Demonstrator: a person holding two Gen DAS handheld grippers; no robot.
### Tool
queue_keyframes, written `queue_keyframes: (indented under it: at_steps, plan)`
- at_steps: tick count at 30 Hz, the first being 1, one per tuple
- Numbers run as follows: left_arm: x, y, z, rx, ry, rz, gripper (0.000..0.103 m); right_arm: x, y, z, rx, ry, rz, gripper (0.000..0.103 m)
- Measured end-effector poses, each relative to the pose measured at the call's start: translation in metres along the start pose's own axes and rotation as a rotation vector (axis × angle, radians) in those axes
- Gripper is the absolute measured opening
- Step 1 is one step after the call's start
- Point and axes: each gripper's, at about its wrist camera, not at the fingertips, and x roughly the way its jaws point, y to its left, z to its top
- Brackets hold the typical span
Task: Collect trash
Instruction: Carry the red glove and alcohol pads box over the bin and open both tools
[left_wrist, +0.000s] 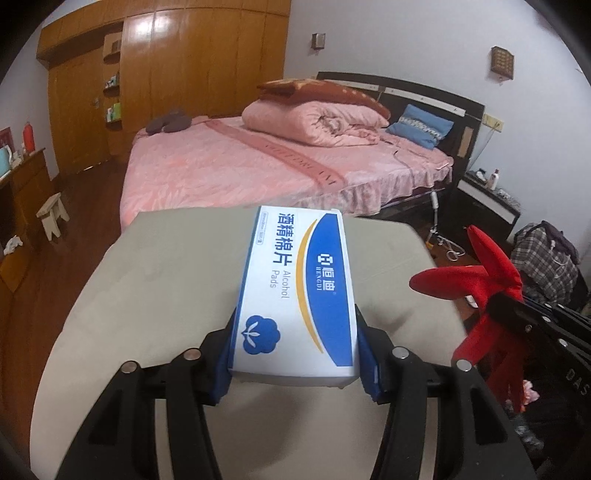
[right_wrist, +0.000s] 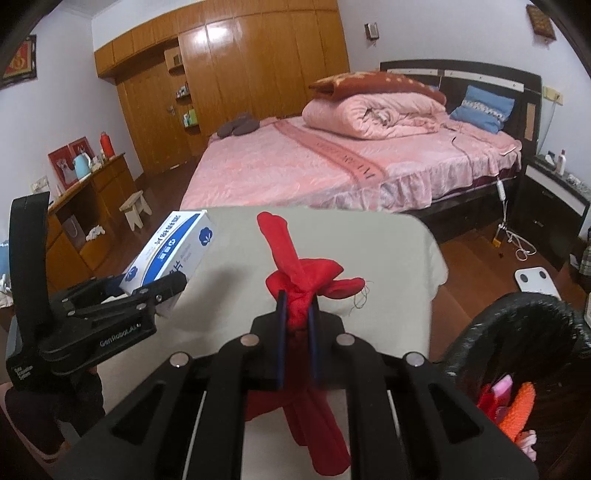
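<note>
Left wrist view shows the left gripper (left_wrist: 295, 354) clamped on the sides of a blue and white alcohol pads box (left_wrist: 295, 288), held just above a beige-covered table (left_wrist: 155, 280). Only the near end is pinched, so the long box could pivot or slide out if tilted. The right gripper (right_wrist: 295, 314) squeezes a knotted red cloth (right_wrist: 301, 291) at its bunched middle; loose ends dangle below and could snag the rim of the black bin (right_wrist: 517, 314) or miss it. Only the right wrist view shows that bin, at lower right with pink and orange scraps inside, and the box seen side-on. Only the left view shows the printed label and a plaid bag (left_wrist: 543, 258) on the floor.
</note>
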Motion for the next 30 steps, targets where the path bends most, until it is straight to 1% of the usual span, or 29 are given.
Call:
queue_keyframes:
  at_steps: [7, 13, 20, 30]
  plan:
    - [-0.028, -0.039, 0.013, 0.046, -0.042, -0.065, 0.055, -0.044, -0.024, 0.007, 0.015, -0.064, -0.039, 0.009]
    - [-0.044, -0.078, 0.021, 0.089, -0.069, -0.128, 0.055, -0.08, -0.051, 0.004, 0.04, -0.104, -0.093, 0.009]
    - [-0.054, -0.118, 0.017, 0.14, -0.074, -0.196, 0.055, -0.113, -0.082, -0.006, 0.062, -0.137, -0.16, 0.009]
    - [-0.059, -0.173, 0.008, 0.207, -0.063, -0.292, 0.055, -0.145, -0.123, -0.028, 0.104, -0.156, -0.248, 0.009]
